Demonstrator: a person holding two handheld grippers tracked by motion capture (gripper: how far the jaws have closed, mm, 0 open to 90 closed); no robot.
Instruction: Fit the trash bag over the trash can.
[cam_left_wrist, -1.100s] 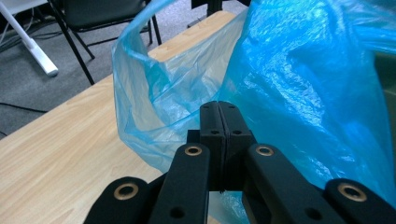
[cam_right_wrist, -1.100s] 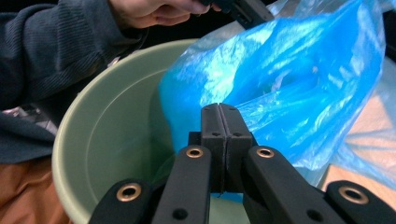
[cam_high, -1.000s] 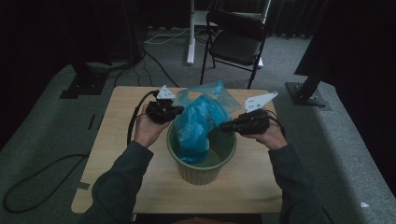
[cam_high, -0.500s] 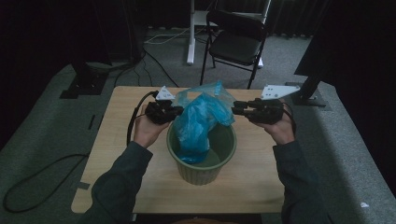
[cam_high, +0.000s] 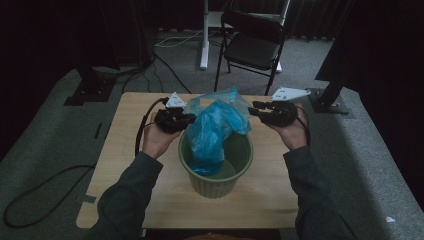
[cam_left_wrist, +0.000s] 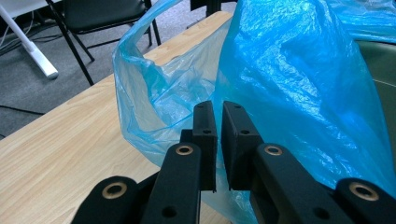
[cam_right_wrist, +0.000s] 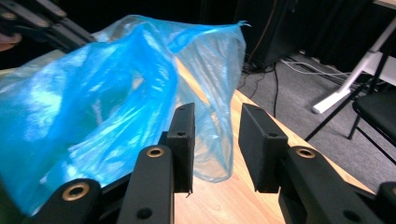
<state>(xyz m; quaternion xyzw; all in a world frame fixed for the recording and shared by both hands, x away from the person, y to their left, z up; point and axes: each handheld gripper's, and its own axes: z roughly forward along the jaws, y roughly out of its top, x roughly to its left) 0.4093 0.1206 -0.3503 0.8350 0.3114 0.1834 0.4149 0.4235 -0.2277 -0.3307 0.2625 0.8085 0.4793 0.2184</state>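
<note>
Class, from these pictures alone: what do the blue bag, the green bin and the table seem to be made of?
Blue bag: thin, glossy plastic film; translucent and crinkled. Green bin: probably matte moulded plastic, judging by its ribbed wall. Table: pale wood or wood-look laminate, with visible grain.

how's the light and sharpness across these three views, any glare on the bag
High view: dim and soft, the room's edges fall to black, the translucent blue plastic bag reads muted. Left gripper view: bright, sharp, whitish sheen on the bag. Right gripper view: dark background, the bag's left folds glare.
</note>
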